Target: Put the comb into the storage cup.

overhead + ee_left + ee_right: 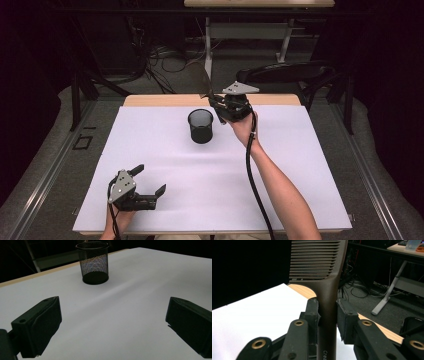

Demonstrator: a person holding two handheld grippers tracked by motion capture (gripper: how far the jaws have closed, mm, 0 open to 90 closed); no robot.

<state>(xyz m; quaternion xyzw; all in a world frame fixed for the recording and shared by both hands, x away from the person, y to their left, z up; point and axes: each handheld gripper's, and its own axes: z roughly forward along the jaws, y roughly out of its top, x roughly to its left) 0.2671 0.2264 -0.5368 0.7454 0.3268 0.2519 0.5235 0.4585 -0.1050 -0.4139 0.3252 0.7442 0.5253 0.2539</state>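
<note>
A dark brown comb (325,277) stands upright, its handle clamped between the jaws of my right gripper (327,312). In the high view that right gripper (216,102) is raised near the table's far edge, just right of a black mesh cup (200,126), and the comb (202,80) sticks up and leans left over the edge. My left gripper (150,179) rests low at the front left of the white table cover (200,185), jaws wide apart and empty. Seen from the left gripper (113,322), the mesh cup (93,262) stands upright and empty farther off.
A strip of wooden table edge (165,100) shows behind the white cover. Beyond it are a black chair (290,75), a desk frame (250,32) and loose cables (165,60) on the floor. Dark floor borders both sides.
</note>
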